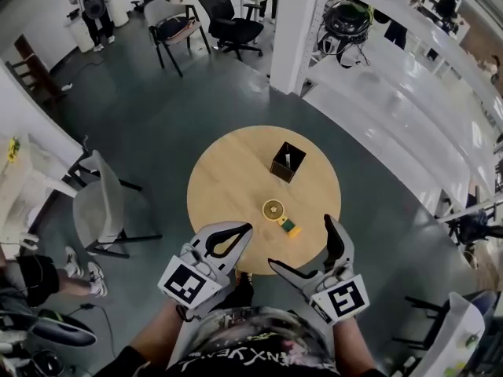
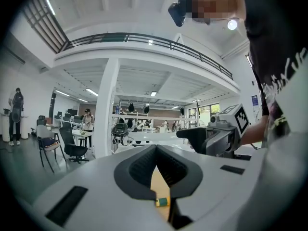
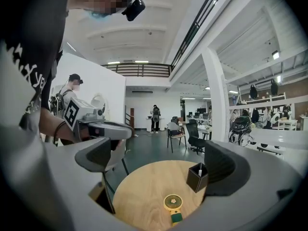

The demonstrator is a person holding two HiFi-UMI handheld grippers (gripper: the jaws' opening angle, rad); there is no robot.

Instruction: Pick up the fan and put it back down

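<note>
Lying flat on the round wooden table (image 1: 228, 171), the small fan (image 1: 277, 212) is found close to the table's near edge, with its round yellowish head turned toward the middle and its green handle (image 1: 292, 228) toward the person. A black open box (image 1: 288, 161) is placed further back on the same table, apart from the fan, and something white is seen inside it. From the head view both tools are seen low in the picture, near the person's body. The left gripper (image 1: 244, 232) is held with its jaws brought together at the tips, and the right gripper (image 1: 300, 242) is held with its jaws spread wide, nothing being clamped. Neither of them is touching the fan. In the right gripper view the whole fan and the box are framed between the two parted jaws, and the closed left gripper is also seen at the left side. In the left gripper view much less is given: the joined jaws cover almost all of the table, and only a narrow strip of wood and the green end of the handle are visible through the gap under them. A grey chair (image 1: 98, 203) beside the table is shown clearly only from the head.
</note>
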